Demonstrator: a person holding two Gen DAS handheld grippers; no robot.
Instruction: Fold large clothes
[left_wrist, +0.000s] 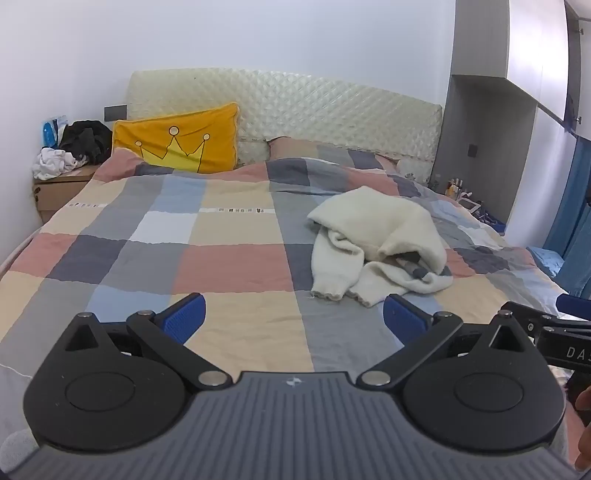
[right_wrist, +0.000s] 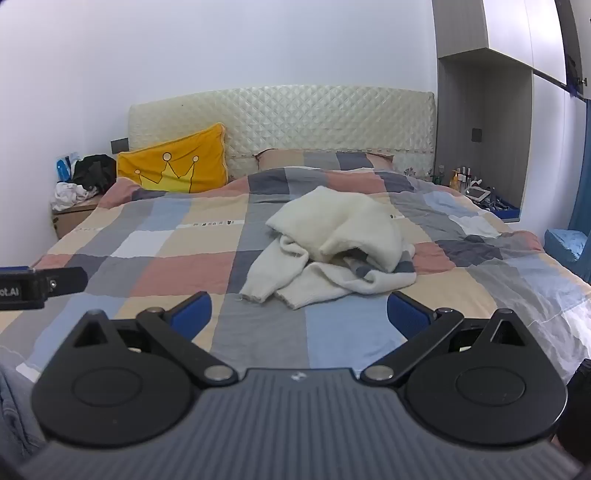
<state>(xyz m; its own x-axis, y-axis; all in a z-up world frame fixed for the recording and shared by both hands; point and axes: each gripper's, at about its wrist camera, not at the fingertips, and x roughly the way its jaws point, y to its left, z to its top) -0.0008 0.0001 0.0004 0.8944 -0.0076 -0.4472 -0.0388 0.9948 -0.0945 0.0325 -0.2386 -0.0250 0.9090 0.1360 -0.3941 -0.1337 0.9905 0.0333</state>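
Observation:
A cream knitted sweater (left_wrist: 376, 236) lies crumpled on the checked quilt (left_wrist: 229, 258), a sleeve cuff pointing toward me. In the right wrist view the same sweater (right_wrist: 332, 243) sits straight ahead on the quilt (right_wrist: 177, 266). My left gripper (left_wrist: 293, 317) hovers over the bed's near part, jaws wide open and empty, the sweater ahead and to its right. My right gripper (right_wrist: 299, 314) is open too, empty, just short of the sleeve cuffs. The right gripper's edge (left_wrist: 546, 325) shows at the left view's right side, and the left gripper's tip (right_wrist: 44, 286) at the right view's left side.
A yellow crown pillow (left_wrist: 177, 144) leans on the quilted headboard (left_wrist: 295, 107). Left of the bed a cardboard box (left_wrist: 55, 192) carries dark and white clothes. On the right stand a grey wardrobe (right_wrist: 480, 110), a shelf with small bottles (right_wrist: 465, 179) and blue curtains (right_wrist: 581, 177).

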